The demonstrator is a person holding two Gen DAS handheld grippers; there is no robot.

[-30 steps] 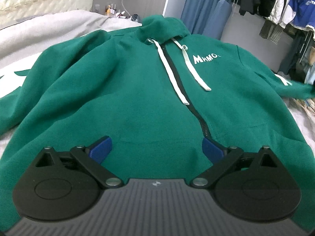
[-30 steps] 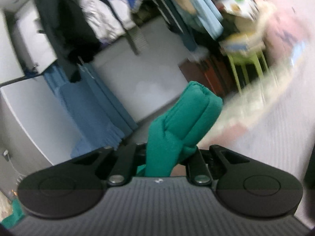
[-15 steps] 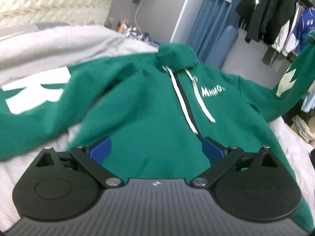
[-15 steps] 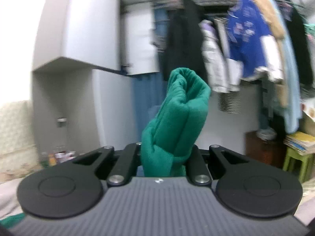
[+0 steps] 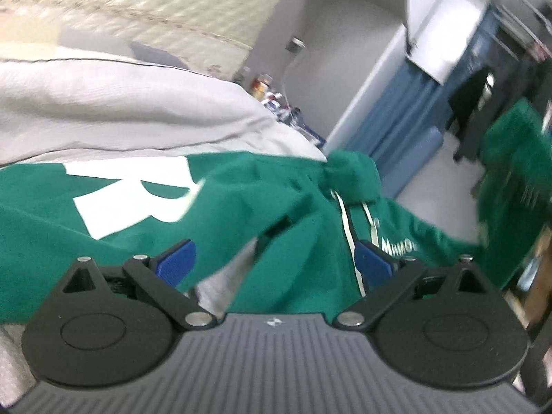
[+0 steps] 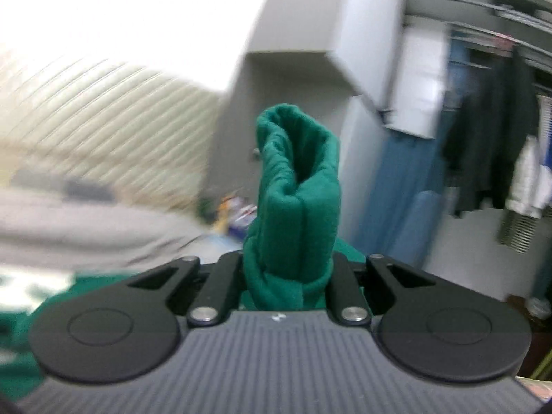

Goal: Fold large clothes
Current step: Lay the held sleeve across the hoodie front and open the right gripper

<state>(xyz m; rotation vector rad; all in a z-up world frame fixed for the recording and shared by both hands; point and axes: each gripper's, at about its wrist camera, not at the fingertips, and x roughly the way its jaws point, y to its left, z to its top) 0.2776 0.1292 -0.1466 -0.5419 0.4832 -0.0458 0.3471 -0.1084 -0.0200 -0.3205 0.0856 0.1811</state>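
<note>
Fingers of the left gripper [image 5: 274, 258] stand spread — blue pads [image 5: 176, 258] wide apart, nothing between them. The right gripper [image 6: 286, 276] pinches a bunched cuff [image 6: 296, 186], centre frame. The green hoodie [image 5: 293, 207] lies across the grey bedding [image 5: 120, 103], apparently creased; blur limits detail.

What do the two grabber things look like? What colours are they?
The left gripper has a ridged grey body with a tiny white logo, two round black discs, black linkage bars with silver screws, and bright blue finger pads. The right gripper has the same grey-and-black build; its pads are hidden. No cables or sleeves show.
</note>
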